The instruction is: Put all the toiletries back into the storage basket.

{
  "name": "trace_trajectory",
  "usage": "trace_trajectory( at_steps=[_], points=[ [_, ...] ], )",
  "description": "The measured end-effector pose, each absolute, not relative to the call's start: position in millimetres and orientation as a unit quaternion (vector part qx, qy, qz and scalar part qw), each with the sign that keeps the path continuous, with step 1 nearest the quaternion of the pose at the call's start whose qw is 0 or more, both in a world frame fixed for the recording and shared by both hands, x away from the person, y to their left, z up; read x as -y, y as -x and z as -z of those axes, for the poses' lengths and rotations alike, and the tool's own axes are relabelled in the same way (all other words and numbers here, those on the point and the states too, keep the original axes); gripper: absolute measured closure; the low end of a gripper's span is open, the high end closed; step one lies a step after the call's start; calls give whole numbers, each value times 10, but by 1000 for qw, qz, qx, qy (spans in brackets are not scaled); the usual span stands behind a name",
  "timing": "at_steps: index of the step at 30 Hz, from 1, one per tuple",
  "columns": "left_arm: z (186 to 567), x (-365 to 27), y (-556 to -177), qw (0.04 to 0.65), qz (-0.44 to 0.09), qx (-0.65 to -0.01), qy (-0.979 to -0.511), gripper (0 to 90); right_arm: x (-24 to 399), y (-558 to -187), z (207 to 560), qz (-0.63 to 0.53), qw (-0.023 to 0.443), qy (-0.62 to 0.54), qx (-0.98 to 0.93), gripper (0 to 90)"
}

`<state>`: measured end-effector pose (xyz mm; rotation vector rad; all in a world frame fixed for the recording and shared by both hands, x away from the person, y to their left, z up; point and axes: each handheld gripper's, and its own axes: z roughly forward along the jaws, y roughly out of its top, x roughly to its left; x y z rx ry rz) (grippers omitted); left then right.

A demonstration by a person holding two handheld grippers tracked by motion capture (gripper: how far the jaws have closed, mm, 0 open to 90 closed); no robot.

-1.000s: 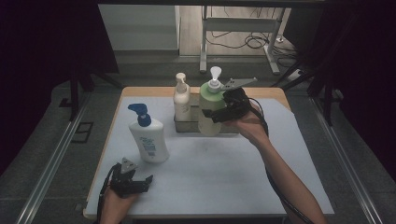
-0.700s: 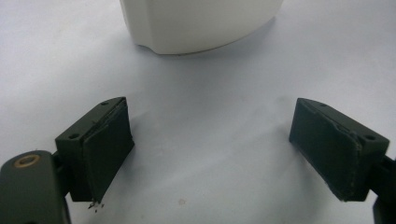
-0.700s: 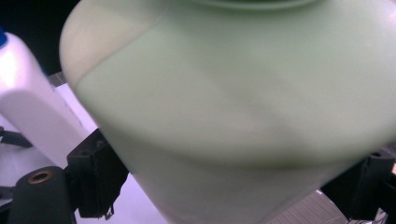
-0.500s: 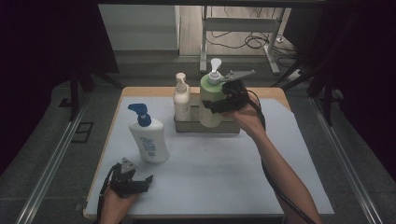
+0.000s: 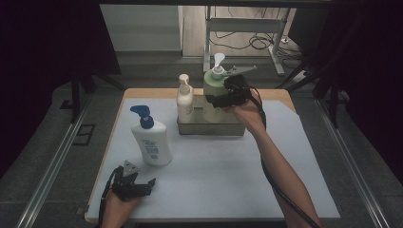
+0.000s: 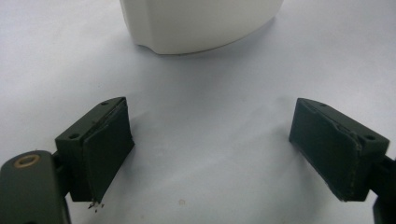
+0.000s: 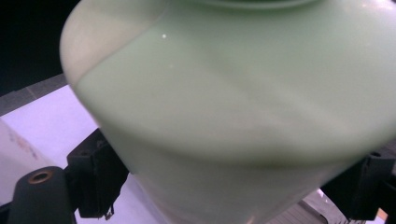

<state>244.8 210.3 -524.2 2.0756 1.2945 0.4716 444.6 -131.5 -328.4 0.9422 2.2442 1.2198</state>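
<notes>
R gripper clamped on green pump bottle, held between its jaws over the metal tray, beside cream bottle. Step: prob. seating it in tray. Next: lower straight, then release. L gripper jaws apart, idle, white bottle just ahead.

Tray at table's far middle; small pump bottle in its left part, big pump bottle in right part, right gripper clamped round it. Third pump bottle stands on table left-front of tray; left gripper at near edge, just before it
</notes>
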Motion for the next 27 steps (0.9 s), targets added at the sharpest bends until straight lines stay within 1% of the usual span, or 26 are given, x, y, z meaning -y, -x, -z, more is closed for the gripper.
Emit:
trace_trajectory(
  at_steps=[5,10,27],
  points=[
    [5242,-2103,-2448,320,-179,-492,-790,125,1274,-4510,3320,-432,220,-340,-806,133],
    [5240,-2103,-2447,319,-178,-493,-790,125,1255,-4574,3367,-428,221,-344,-805,132],
    [5241,-2104,-2447,319,-178,-493,-790,125,1208,-4725,3588,-416,216,-355,-809,133]
  ],
)
